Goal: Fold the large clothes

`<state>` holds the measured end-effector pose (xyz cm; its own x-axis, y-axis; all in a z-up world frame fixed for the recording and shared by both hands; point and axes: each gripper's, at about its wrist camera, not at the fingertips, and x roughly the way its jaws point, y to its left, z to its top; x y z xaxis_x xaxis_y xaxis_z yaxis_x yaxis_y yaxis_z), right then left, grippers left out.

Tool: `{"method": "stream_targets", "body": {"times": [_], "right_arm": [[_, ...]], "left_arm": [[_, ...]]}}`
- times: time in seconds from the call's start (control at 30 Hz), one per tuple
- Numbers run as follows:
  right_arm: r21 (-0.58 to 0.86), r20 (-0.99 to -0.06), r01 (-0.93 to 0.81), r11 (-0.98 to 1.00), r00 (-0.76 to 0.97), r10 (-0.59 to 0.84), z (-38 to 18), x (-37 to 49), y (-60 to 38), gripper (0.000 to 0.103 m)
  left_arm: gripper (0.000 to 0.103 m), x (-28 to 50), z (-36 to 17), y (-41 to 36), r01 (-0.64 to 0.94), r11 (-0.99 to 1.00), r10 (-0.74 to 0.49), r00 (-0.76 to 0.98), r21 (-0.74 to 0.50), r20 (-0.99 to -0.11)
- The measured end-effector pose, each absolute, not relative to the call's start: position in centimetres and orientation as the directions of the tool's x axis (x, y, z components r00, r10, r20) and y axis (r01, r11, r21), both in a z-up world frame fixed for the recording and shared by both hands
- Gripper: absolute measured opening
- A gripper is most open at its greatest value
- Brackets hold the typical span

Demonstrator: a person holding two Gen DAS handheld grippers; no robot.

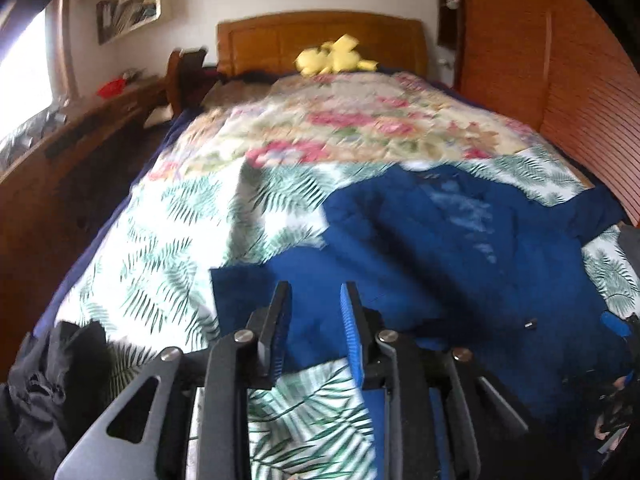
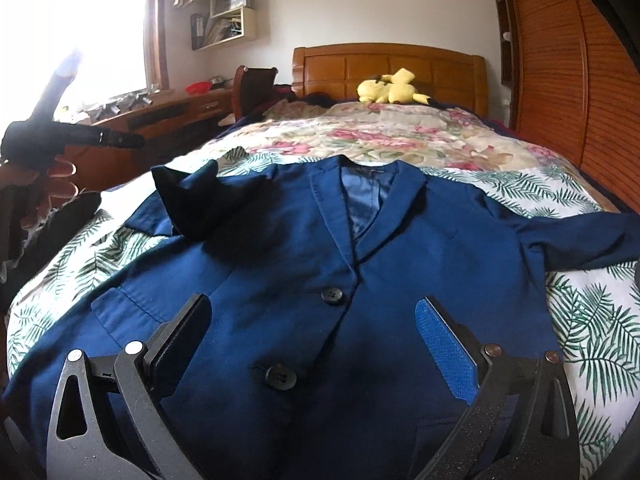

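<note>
A navy blue blazer (image 2: 304, 264) lies front up on the bed, collar toward the headboard, with two black buttons (image 2: 332, 295) down its middle. Its left sleeve (image 2: 200, 196) is folded in over the shoulder; its right sleeve (image 2: 580, 240) stretches out to the right. My right gripper (image 2: 312, 312) is wide open just above the blazer's lower front. My left gripper (image 1: 314, 300) hovers over the blazer's left hem (image 1: 248, 292), jaws partly apart with nothing between them. The left wrist view is blurred. The left gripper also shows at the left edge of the right wrist view (image 2: 60, 136).
The bed carries a palm-leaf sheet (image 2: 580, 320) and a floral quilt (image 2: 380, 136). A yellow plush toy (image 2: 390, 88) sits by the wooden headboard (image 2: 384, 64). A wooden desk (image 2: 160, 116) runs along the left, a slatted wardrobe (image 2: 560, 80) along the right. Dark clothing (image 1: 44, 380) lies at the bed's near left corner.
</note>
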<state>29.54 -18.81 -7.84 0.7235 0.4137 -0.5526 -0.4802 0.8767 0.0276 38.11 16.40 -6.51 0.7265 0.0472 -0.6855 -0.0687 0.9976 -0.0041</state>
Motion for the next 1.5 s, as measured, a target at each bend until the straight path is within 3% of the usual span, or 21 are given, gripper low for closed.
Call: {"method": "stream_targets", "body": {"times": [0.37, 0.73, 0.9, 0.93, 1.0, 1.3, 1.4, 1.5], "right_arm": [[0.03, -0.574, -0.492, 0.87, 0.704, 0.418, -8.6, 30.2, -17.9, 0.103], [0.049, -0.581, -0.491, 0.87, 0.694, 0.425, -8.9, 30.6, -17.9, 0.103], [0.049, -0.583, -0.491, 0.87, 0.693, 0.424, -8.9, 30.6, -17.9, 0.103], [0.049, -0.584, -0.491, 0.87, 0.693, 0.423, -8.9, 30.6, -17.9, 0.103], [0.047, -0.586, -0.491, 0.87, 0.692, 0.422, -8.9, 30.6, -17.9, 0.103], [0.02, -0.565, -0.474, 0.88, 0.721, 0.401, -8.4, 29.8, -18.7, 0.103], [0.026, -0.557, -0.468, 0.883, 0.727, 0.402, -8.3, 29.3, -19.3, 0.103], [0.026, -0.557, -0.465, 0.885, 0.728, 0.399, -8.1, 29.1, -19.7, 0.103]], "left_arm": [[0.023, 38.9, -15.4, 21.5, -0.211, 0.975, 0.078, 0.61, -0.067, -0.788], [0.023, 40.0, -17.5, 22.1, -0.244, 0.968, 0.095, 0.585, -0.063, -0.806], [0.022, 40.3, -17.4, 21.5, -0.243, 0.969, 0.119, 0.591, -0.035, -0.798], [0.007, 40.3, -17.2, 21.3, -0.231, 0.972, 0.114, 0.598, -0.035, -0.794], [0.0, 40.2, -16.6, 20.9, -0.22, 0.974, 0.092, 0.607, -0.055, -0.789], [0.0, 38.5, -9.4, 18.4, -0.213, 0.977, 0.154, 0.705, 0.001, -0.692], [0.001, 38.9, -9.4, 19.4, -0.211, 0.976, 0.106, 0.672, -0.053, -0.733], [0.009, 39.2, -10.9, 20.5, -0.246, 0.968, 0.124, 0.624, -0.043, -0.772]]}}
